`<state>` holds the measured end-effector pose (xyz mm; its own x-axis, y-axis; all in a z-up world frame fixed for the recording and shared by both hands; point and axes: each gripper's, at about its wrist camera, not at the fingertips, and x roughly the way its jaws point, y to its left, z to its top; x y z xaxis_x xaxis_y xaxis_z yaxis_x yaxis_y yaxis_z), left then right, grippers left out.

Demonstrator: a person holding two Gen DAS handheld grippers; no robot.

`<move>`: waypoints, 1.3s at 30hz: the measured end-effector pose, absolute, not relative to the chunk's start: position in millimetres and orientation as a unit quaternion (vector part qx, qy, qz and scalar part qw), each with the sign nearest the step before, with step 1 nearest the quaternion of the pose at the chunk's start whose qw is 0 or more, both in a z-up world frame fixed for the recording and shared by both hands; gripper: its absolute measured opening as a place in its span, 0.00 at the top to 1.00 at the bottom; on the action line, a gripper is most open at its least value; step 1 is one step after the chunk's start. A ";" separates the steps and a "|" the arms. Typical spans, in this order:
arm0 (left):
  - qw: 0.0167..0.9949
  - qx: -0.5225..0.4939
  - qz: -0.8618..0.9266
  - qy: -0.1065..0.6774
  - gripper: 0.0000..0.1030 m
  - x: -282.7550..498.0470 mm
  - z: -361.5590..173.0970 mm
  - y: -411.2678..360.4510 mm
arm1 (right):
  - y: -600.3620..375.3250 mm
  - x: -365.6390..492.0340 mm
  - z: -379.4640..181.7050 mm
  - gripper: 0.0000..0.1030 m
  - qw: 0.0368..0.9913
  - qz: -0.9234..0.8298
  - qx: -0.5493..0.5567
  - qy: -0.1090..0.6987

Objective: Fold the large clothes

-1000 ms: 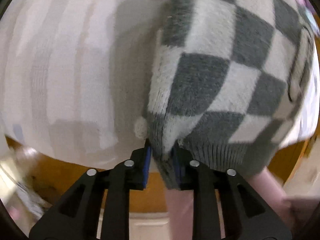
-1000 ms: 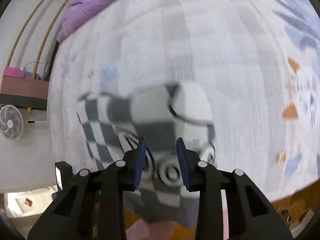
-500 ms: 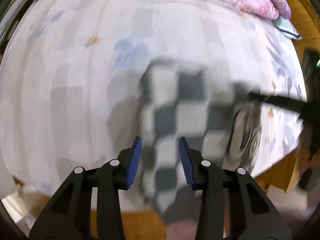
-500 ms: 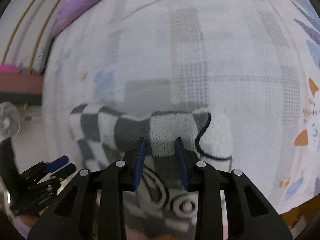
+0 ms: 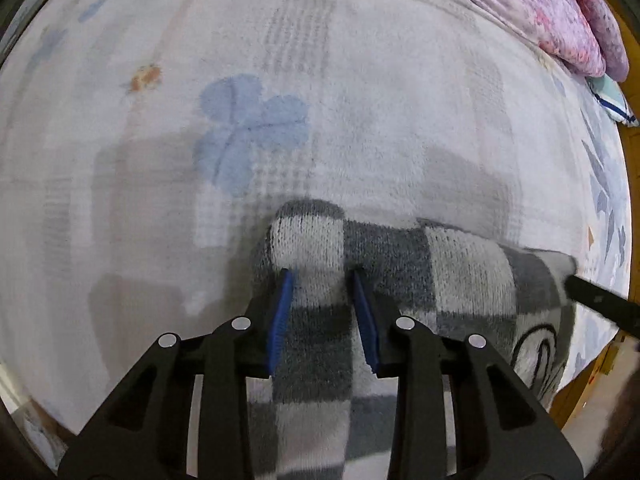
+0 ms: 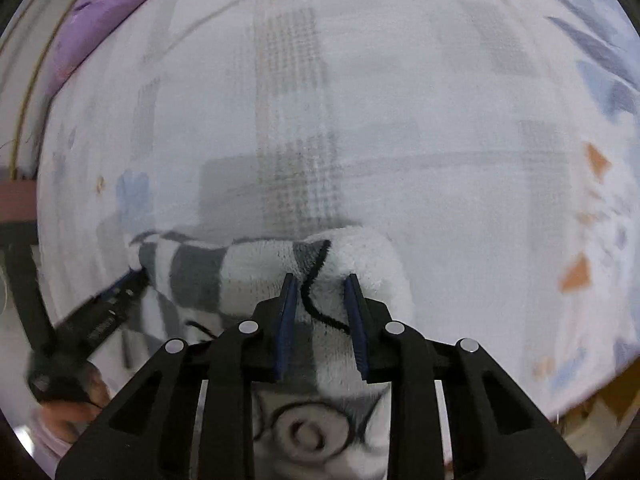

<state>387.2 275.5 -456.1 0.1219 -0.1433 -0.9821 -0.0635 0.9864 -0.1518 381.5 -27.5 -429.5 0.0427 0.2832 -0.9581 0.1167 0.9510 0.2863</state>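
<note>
White and pale-checked, with blue flower prints, the bedspread (image 5: 360,80) fills nearly all of both wrist views, and it is on this bed that you are working. A purple-pink quilt (image 5: 560,20) is bunched at the far edge, with orange-brown wood showing past the bed's side. Across the near edge lies the grey-and-white checkered sweater (image 5: 460,272), a fuzzy knit gathered into a thick roll along its fold line, with a black line drawing on its lower part.

You appear to be mid-fold, taking hold of that rolled edge at two points. Your left gripper (image 5: 322,312) straddles one end of the roll; its jaws have just been closing and look pressed into the knit. Your right gripper (image 6: 320,320) has the other end between its jaws, which have also been closing and seem to pinch it.

Next, judging from this, both ends need lifting together and carrying evenly across, so that the roll does not sag or twist.
</note>
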 end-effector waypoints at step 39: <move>0.745 -0.080 -0.003 0.662 0.35 193.4 -387.5 321.1 | -58.2 211.1 -400.0 0.08 0.679 0.072 0.202 0.702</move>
